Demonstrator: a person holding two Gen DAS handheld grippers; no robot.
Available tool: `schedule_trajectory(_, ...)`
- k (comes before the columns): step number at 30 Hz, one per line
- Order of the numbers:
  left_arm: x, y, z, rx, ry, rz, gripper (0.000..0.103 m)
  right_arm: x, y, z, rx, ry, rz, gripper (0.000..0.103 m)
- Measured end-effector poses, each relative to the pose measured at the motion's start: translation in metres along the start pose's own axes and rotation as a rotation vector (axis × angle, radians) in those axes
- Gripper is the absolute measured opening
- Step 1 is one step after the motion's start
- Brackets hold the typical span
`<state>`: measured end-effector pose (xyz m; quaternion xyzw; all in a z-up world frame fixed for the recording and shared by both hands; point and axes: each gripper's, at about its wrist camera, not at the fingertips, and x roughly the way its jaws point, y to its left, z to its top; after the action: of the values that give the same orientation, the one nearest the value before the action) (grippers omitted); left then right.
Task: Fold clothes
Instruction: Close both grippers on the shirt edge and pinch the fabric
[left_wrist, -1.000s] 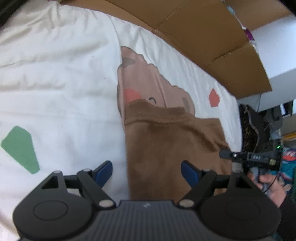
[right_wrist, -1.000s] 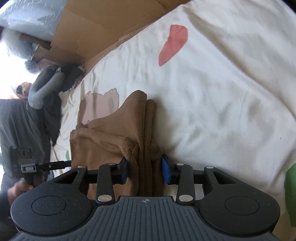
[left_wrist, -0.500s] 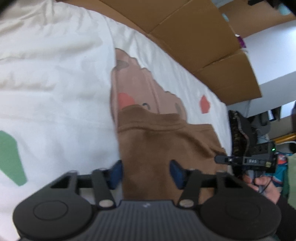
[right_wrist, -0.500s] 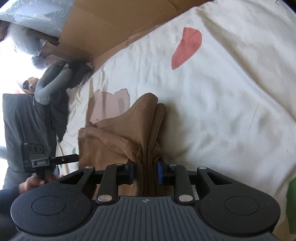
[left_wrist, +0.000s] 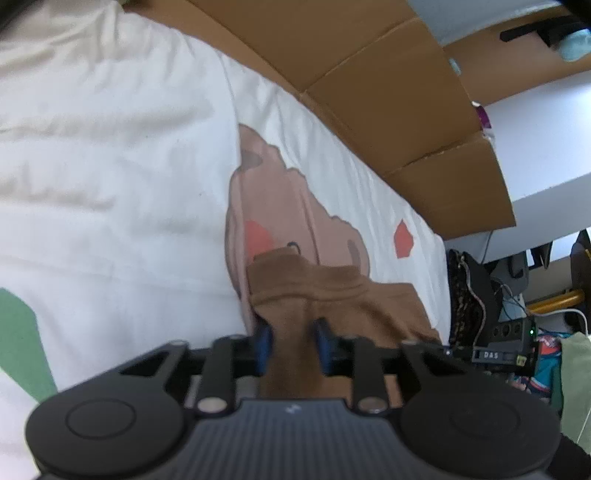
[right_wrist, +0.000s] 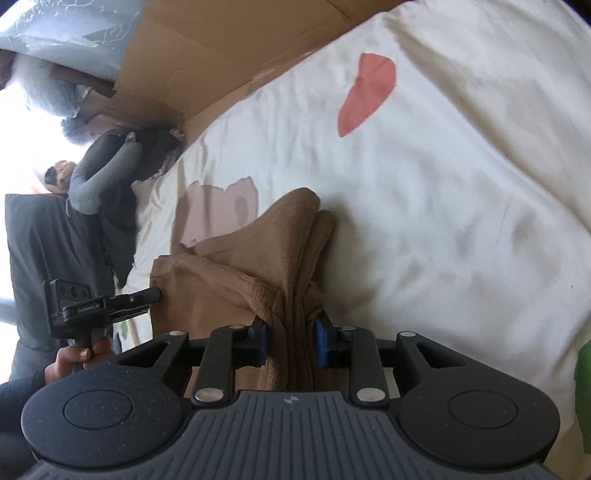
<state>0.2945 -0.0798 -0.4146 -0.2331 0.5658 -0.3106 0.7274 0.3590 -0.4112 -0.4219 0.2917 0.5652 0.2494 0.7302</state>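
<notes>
Brown garment (left_wrist: 332, 295) lies on the white bedsheet (left_wrist: 110, 166), over its bear print. Left tongs (left_wrist: 291, 343) closing, pinching bunched cloth. Right tongs (right_wrist: 290, 341) easing open, pads against the folded edge.

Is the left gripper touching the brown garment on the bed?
Touching. The left wrist view shows the left gripper closing, both blue pads against a bunched ridge of the brown garment.

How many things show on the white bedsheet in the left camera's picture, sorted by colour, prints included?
Green printed shape: 1
Red printed shape: 1
Pinkish-brown printed animal face: 1
Brown garment: 1
Total: 4
</notes>
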Motion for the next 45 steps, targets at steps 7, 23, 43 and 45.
schedule_trajectory(7, 0.015, 0.002, -0.009, 0.01, 0.047, -0.022, 0.042, 0.008, -0.005, -0.005, -0.012, 0.014, -0.014, 0.041)
schedule_trajectory(23, 0.026, -0.007, 0.001, 0.017, 0.036, -0.052, 0.03, 0.004, 0.006, 0.001, -0.029, 0.009, -0.007, 0.029)
schedule_trajectory(43, 0.037, -0.018, 0.008, 0.123, 0.066, 0.021, 0.018, 0.017, 0.017, 0.002, -0.096, 0.021, -0.06, 0.023)
schedule_trajectory(45, 0.036, -0.023, 0.009, 0.145, 0.066, 0.038, 0.014, 0.016, 0.023, 0.0, -0.112, 0.008, -0.08, 0.021)
